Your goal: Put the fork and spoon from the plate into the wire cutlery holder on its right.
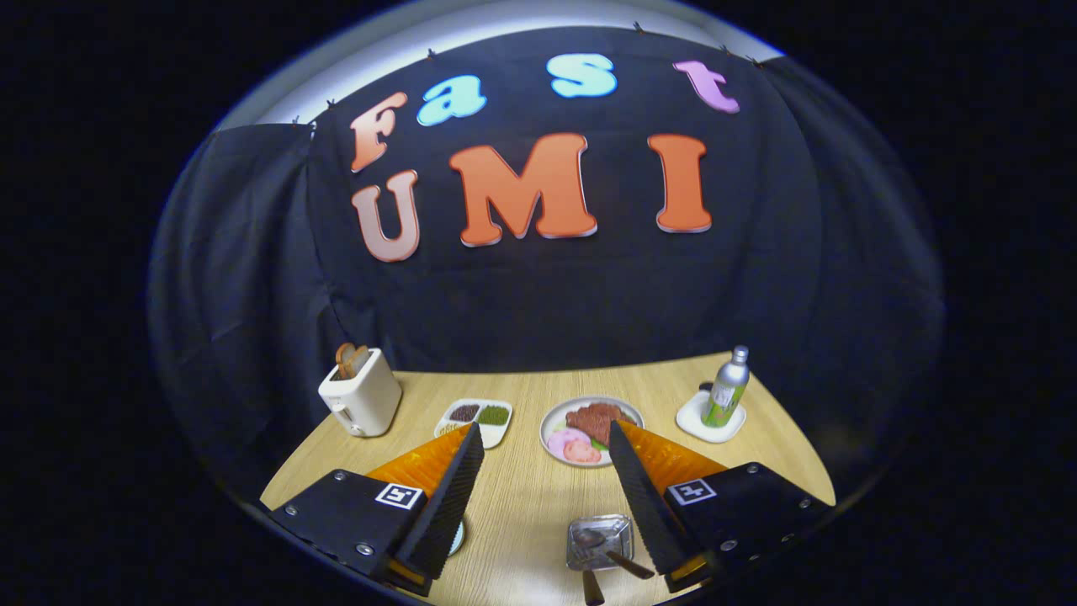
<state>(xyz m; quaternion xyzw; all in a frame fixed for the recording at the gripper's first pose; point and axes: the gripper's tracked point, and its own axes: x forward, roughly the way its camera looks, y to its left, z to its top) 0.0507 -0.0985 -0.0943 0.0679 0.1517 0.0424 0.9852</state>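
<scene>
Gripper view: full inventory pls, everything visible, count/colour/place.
toaster: 1, white, bread slices sticking out the top, far left of the table
divided dish: 1, white, dark brown and green fillings, right of the toaster, beyond the left finger's tip
food plate: 1, white, brown meat and pink slices on it, beyond the fingers, mid-table
bottle: 1, silver with green label, upright on a small white tray, far right
wire cutlery holder: 1, silvery, near, between the fingers by the right one; two dark handles stick out toward the camera
table: 1, light wood
tongs: 1, open, fingers spread wide above the table, holding nothing
</scene>
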